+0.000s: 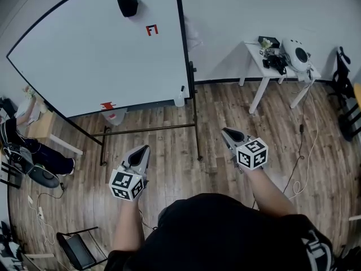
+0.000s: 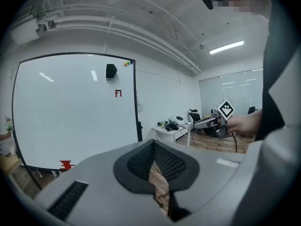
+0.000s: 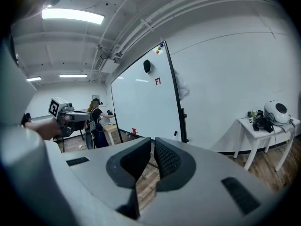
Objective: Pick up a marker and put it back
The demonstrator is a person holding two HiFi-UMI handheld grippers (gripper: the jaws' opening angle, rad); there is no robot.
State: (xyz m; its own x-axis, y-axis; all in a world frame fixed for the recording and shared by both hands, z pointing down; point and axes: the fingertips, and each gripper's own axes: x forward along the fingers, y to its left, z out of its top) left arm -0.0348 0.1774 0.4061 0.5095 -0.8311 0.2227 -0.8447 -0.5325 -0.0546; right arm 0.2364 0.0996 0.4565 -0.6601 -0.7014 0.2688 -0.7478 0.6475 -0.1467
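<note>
A large whiteboard (image 1: pixel 96 49) on a black stand fills the upper left of the head view. It carries a black eraser (image 1: pixel 127 4) and a small red mark (image 1: pixel 152 30). A red object (image 1: pixel 108 105) sits at its lower edge; I cannot tell if it is a marker. A small white bottle (image 1: pixel 179 98) rests by the stand's post. My left gripper (image 1: pixel 146 148) and right gripper (image 1: pixel 224 131) are held over the wooden floor, well short of the board. Both point toward it. The left gripper (image 2: pixel 153 145) and the right gripper (image 3: pixel 153 142) are shut and hold nothing.
A white table (image 1: pixel 265 66) at the right holds a white headset (image 1: pixel 297 53) and dark gear. A cable (image 1: pixel 302 151) trails over the floor below it. A black chair (image 1: pixel 344 78) stands far right, a folding chair (image 1: pixel 79 247) lower left. A person (image 3: pixel 96 119) stands beyond the board.
</note>
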